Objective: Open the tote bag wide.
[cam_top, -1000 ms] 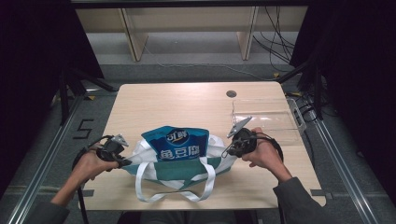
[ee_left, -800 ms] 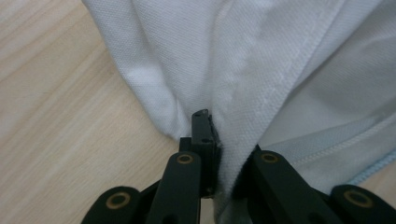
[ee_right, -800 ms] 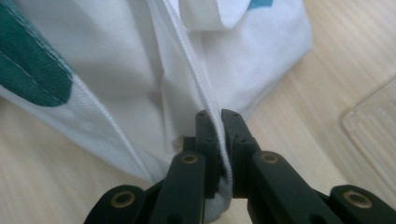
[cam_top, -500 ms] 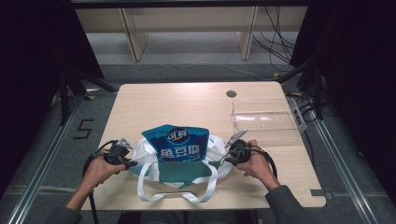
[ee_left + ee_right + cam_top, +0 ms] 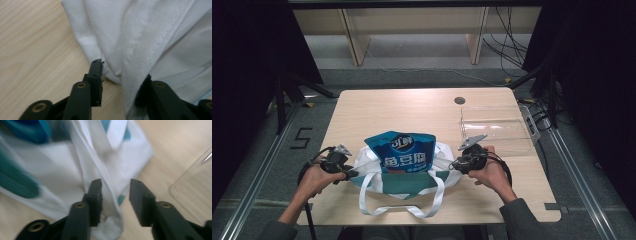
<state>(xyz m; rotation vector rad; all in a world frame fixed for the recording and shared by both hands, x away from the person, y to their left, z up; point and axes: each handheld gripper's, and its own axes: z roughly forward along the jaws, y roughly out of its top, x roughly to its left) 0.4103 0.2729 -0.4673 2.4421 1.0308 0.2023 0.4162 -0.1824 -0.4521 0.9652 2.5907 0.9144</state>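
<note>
A white and teal tote bag [image 5: 404, 182] lies on the wooden table [image 5: 412, 107] near its front edge. A blue snack pouch [image 5: 404, 152] stands up out of the bag's mouth. My left gripper [image 5: 351, 173] is at the bag's left edge. In the left gripper view the left gripper [image 5: 120, 75] has just been opening; a white hem fold of the bag [image 5: 155, 30] lies loose between the parted jaws. My right gripper [image 5: 455, 164] is at the bag's right edge. The right gripper [image 5: 116, 183] has likewise just been opening, with the bag's edge [image 5: 75, 170] between the jaws, unpinched.
A clear plastic box [image 5: 497, 127] stands on the table's right side, close behind my right hand; its corner [image 5: 195, 195] shows in the right gripper view. The bag's white handles [image 5: 402, 209] loop toward the front edge. A round hole [image 5: 459, 100] sits at the table's back.
My right hand has come down a little toward the table at the bag's right edge. My left hand has stayed where it was. The bag and pouch have kept their place.
</note>
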